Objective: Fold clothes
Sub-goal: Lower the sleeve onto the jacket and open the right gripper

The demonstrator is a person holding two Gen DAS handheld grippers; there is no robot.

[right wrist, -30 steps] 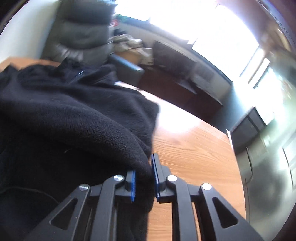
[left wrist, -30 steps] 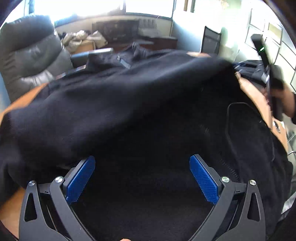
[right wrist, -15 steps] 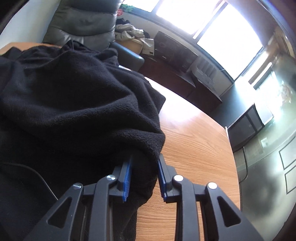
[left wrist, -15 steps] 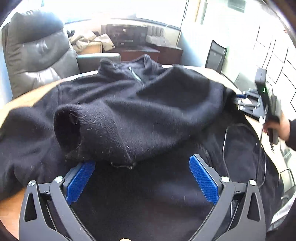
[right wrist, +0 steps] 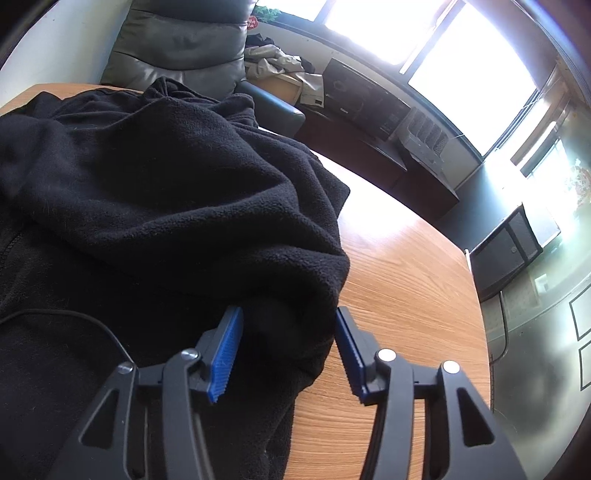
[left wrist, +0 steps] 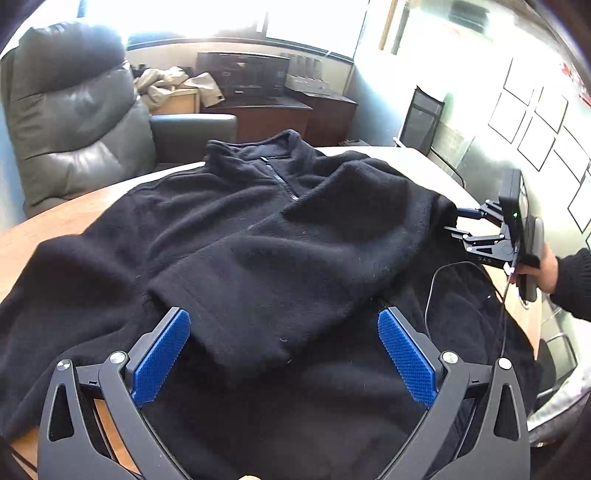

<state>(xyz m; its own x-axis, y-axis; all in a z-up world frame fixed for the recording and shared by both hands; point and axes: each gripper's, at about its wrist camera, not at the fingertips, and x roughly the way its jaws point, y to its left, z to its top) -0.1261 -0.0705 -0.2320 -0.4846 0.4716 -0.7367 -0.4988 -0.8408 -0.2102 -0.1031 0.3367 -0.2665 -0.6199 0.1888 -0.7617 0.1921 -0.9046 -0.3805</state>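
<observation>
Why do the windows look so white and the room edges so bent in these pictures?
Left wrist view: the windows are blown out by daylight, and the fisheye lens curves the walls. Right wrist view: glare washes out the wooden table near the black fleece, whose dark folds lose detail; the corners go dark.

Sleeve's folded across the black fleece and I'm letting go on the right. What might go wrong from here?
1. The right gripper is opening with the fleece fold between its fingers; pulling back could drag the fold open.
2. A thin cable lies on the fabric and may get folded in.
3. The fleece overhangs the table edge and could slide.
</observation>
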